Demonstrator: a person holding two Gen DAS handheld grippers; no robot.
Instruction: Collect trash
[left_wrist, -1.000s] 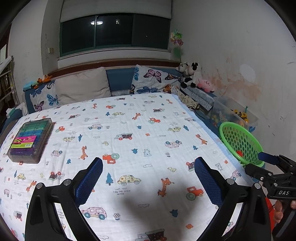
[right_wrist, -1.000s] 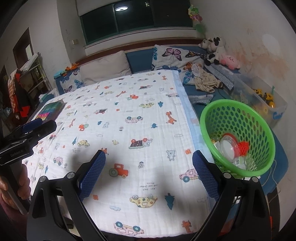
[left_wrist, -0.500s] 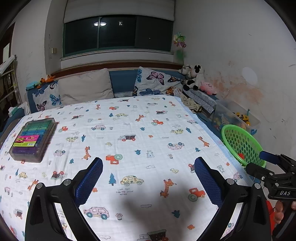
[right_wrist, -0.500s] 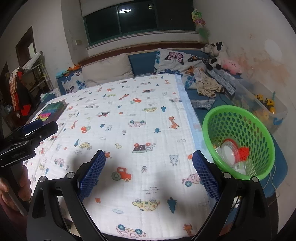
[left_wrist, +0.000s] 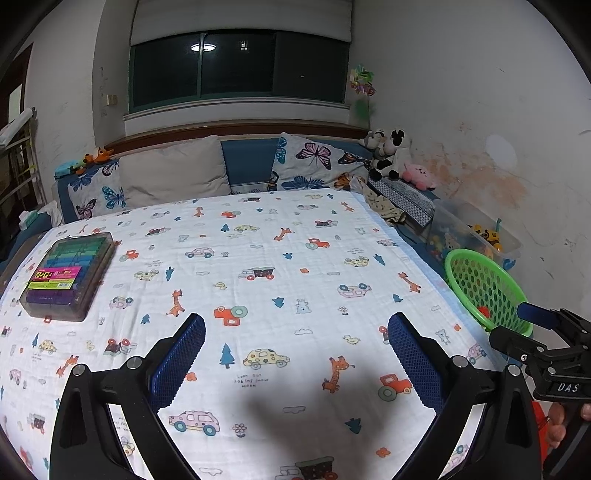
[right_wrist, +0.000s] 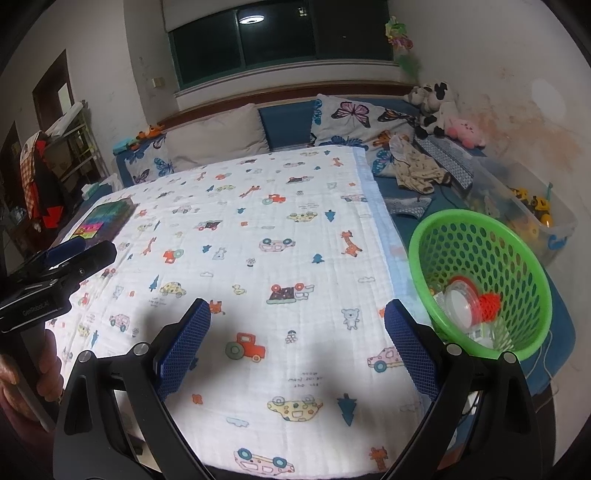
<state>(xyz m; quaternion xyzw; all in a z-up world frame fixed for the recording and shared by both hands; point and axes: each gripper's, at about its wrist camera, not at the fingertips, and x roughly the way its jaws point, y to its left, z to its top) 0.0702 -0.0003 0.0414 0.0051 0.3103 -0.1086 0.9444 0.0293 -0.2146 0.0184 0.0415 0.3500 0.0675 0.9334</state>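
Note:
A green plastic basket (right_wrist: 517, 251) stands at the bed's right side and holds trash: a clear round lid (right_wrist: 460, 299), a red net piece (right_wrist: 487, 304) and some wrappers. It also shows in the left wrist view (left_wrist: 480, 280). My left gripper (left_wrist: 295, 332) is open and empty above the printed blanket (left_wrist: 258, 258). My right gripper (right_wrist: 297, 317) is open and empty above the blanket's near right part, left of the basket. Each gripper shows at the edge of the other's view.
A clear box of coloured markers (left_wrist: 68, 275) lies on the blanket's left side. Pillows (left_wrist: 173, 171) line the headboard. Plush toys (left_wrist: 391, 155), crumpled clothes (right_wrist: 417, 170) and a clear toy bin (right_wrist: 528, 210) sit along the right wall.
Both grippers have drawn back and risen slightly, so the bed and basket look smaller and more of the room shows. Both stay open and empty.

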